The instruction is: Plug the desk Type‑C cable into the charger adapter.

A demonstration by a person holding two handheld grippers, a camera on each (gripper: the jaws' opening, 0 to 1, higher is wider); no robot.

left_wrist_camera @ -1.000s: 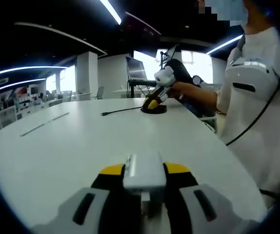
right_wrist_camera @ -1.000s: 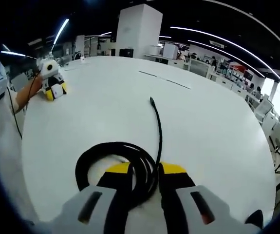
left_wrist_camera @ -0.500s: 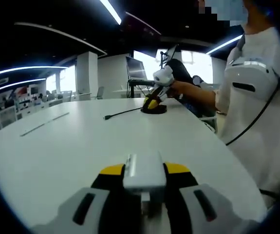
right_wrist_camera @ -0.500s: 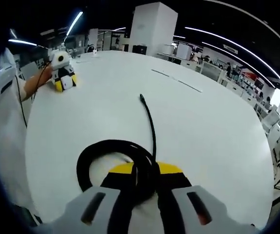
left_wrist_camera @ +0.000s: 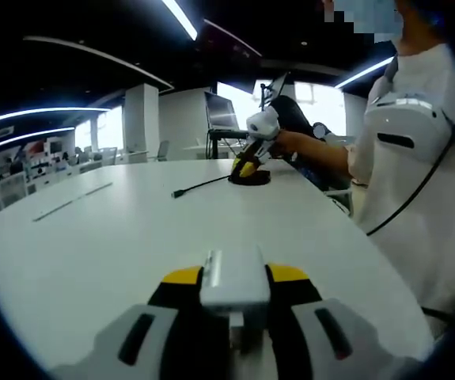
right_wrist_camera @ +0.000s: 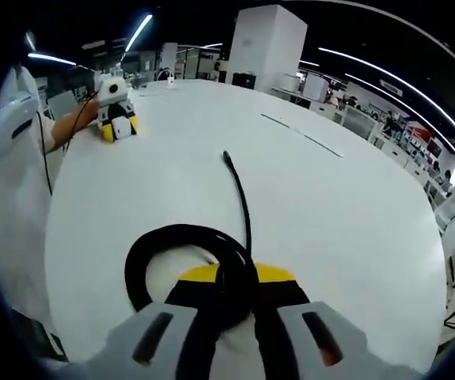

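The left gripper point(left_wrist_camera: 235, 279) fingers are clamping the white charger adapter point(left_wrist_camera: 233, 279), hiding its lower half; its port is hard to make out. The right gripper point(right_wrist_camera: 229, 279) fingers are pinching the coiled black cable point(right_wrist_camera: 181, 255), whose free end point(right_wrist_camera: 227, 156) is lying straight, pointing away across the white surface point(right_wrist_camera: 354, 222).
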